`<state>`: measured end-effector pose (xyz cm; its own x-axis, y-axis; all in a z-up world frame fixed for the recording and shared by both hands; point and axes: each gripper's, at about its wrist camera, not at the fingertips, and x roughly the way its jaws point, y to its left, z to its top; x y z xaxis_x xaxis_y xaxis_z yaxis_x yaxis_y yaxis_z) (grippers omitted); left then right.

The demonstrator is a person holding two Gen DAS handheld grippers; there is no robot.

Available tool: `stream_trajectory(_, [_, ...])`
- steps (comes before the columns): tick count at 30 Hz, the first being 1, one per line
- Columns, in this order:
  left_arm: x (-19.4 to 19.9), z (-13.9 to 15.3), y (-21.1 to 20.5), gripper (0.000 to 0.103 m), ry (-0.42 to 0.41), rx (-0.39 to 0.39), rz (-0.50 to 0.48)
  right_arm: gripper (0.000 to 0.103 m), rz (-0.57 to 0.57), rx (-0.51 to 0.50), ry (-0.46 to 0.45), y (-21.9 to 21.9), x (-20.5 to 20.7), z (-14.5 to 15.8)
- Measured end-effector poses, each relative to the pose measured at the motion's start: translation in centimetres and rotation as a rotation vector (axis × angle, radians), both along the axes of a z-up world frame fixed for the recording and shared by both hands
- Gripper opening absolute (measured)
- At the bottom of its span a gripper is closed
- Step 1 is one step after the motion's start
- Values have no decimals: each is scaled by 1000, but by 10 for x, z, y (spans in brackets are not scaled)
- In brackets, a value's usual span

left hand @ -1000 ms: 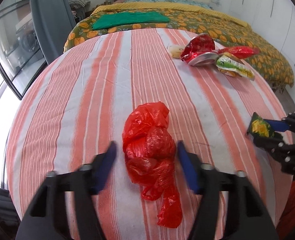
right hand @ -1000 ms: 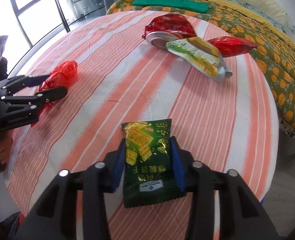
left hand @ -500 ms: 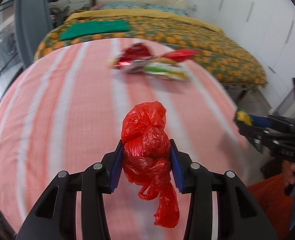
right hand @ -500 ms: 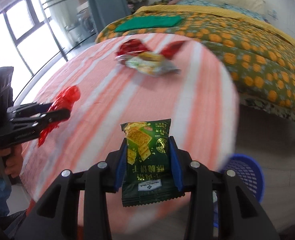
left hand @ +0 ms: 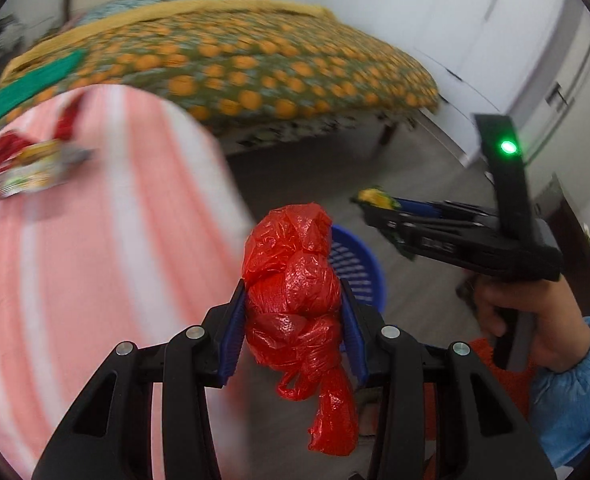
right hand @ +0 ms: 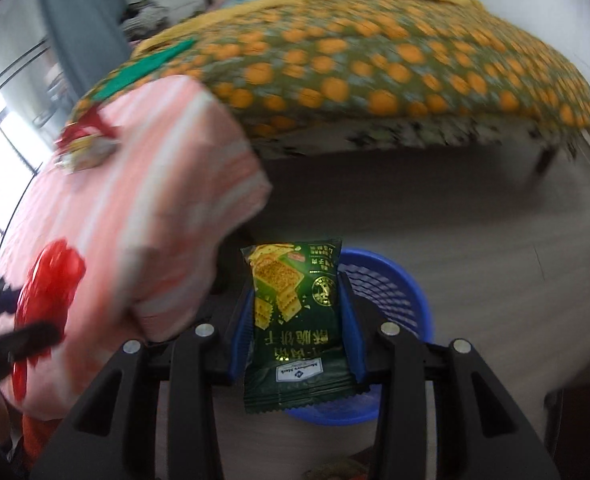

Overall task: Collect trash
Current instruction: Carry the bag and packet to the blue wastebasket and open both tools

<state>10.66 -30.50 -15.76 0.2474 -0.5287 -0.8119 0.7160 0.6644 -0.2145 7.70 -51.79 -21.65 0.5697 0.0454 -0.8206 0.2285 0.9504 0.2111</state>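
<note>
My left gripper (left hand: pixel 293 304) is shut on a crumpled red plastic bag (left hand: pixel 295 284) and holds it in the air past the table's right edge. My right gripper (right hand: pixel 295 304) is shut on a green cracker packet (right hand: pixel 295 312) and holds it above a blue slatted basket (right hand: pixel 391 292) on the floor. The basket also shows in the left wrist view (left hand: pixel 359 264), behind the red bag. The right gripper (left hand: pixel 369 200) with the packet appears at the right of the left wrist view. The red bag (right hand: pixel 47 280) shows at the left of the right wrist view.
A table with an orange-and-white striped cloth (left hand: pixel 75 240) is at the left. Several wrappers (left hand: pixel 31 168) lie on its far side, also in the right wrist view (right hand: pixel 83 144). A bed with an orange-patterned cover (right hand: pixel 375 64) stands behind. Grey floor (right hand: pixel 475 224) lies around the basket.
Both grippers have swung right, off the table and toward the floor. The blue basket has come into view under them. The left gripper closed on the red bag a second ago.
</note>
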Motion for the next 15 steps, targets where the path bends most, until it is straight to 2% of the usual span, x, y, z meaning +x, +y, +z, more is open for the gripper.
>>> stream_trajectory(4, [0, -28, -53, 43, 25, 41, -23, 38, -63, 30, 37, -36, -1, -28])
stream_trajectory(8, [8, -58, -91, 43, 47, 78, -15, 38, -93, 67, 50, -60, 2, -44])
stream_trajectory(12, [17, -83, -109, 44, 64, 102, 4, 38, -103, 91, 54, -73, 4, -57])
stream_trajectory(14, [25, -94, -119, 45, 67, 107, 9, 41, -116, 113, 56, -78, 7, -60])
stream_trajectory(15, [28, -100, -122, 52, 65, 110, 13, 52, -125, 123, 56, -81, 7, -63])
